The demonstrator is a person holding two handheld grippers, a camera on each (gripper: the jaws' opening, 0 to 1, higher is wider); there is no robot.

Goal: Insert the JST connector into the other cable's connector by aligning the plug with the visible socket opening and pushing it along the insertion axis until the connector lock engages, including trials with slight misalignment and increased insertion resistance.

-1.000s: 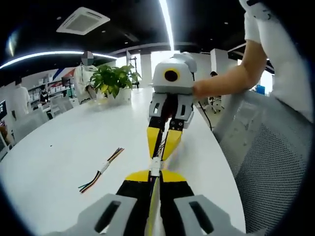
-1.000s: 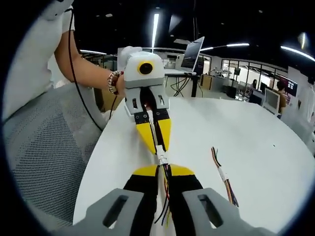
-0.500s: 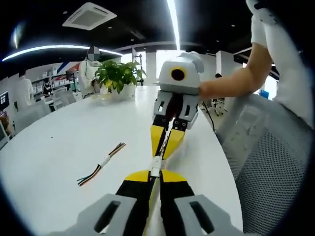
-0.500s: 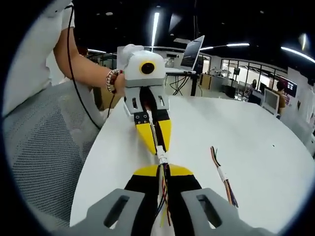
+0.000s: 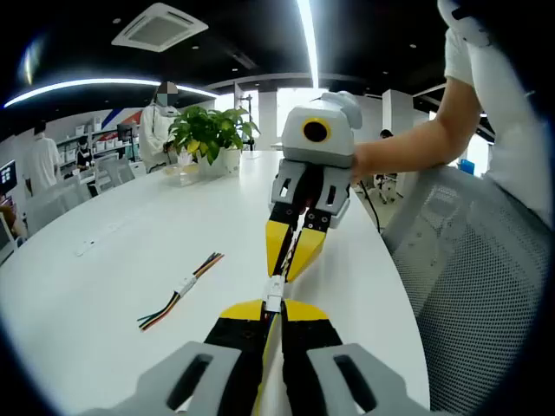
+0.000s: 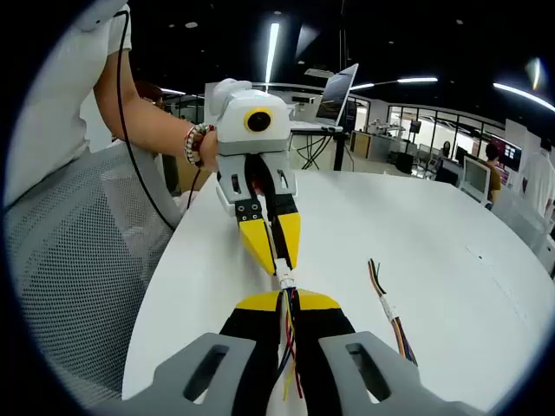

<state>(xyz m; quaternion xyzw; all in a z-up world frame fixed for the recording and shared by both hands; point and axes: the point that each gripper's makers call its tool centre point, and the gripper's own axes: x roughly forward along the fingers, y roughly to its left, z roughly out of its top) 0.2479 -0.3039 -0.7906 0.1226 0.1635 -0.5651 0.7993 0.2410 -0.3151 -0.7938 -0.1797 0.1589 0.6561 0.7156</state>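
Left claw (image 5: 272,314) and right claw (image 6: 290,305) each clamp a cable, tips facing; white connector (image 5: 274,293) between them.

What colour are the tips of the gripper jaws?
Yellow, on black jaws. The left gripper view shows it best, on the right gripper facing the camera.

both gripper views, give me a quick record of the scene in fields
left gripper: shut on its cable
right gripper: shut on its cable, coloured wires trailing back between the jaws
white connectors: meeting tip to tip between the two grippers; lock state too small to tell
spare cable: loose on the white table, beside the grippers
potted plant: at the table's far end
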